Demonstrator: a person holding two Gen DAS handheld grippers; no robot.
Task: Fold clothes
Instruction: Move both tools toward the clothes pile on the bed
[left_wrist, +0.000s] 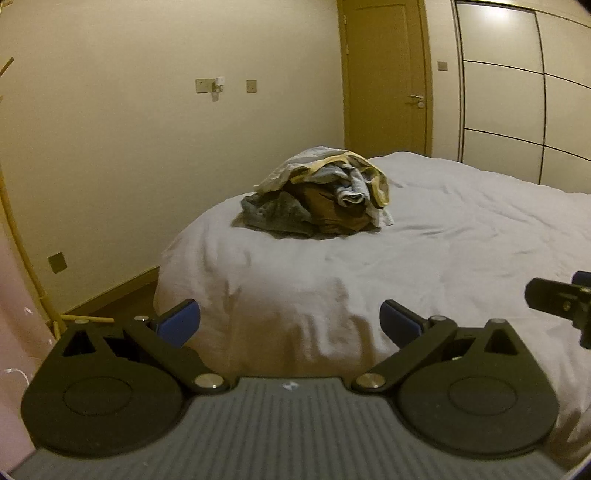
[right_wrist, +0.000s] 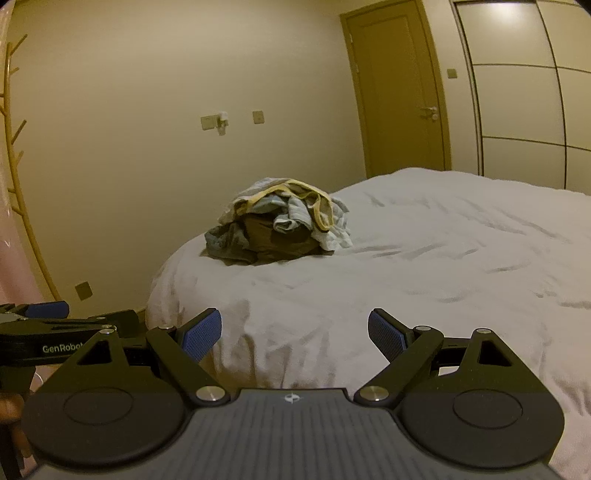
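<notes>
White bed (left_wrist: 424, 236) under heaped clothes (left_wrist: 317, 195), left tool (left_wrist: 290, 323) and right tool (right_wrist: 294, 332) wide, empty.

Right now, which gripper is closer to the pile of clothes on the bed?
Left, though only slightly. The left gripper faces the pile of clothes almost head-on. The right gripper sits off to the pile's right. Both hang open, short of it.

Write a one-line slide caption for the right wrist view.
Open right gripper faces a pile of unfolded clothes on the white bed, left gripper alongside.
</notes>
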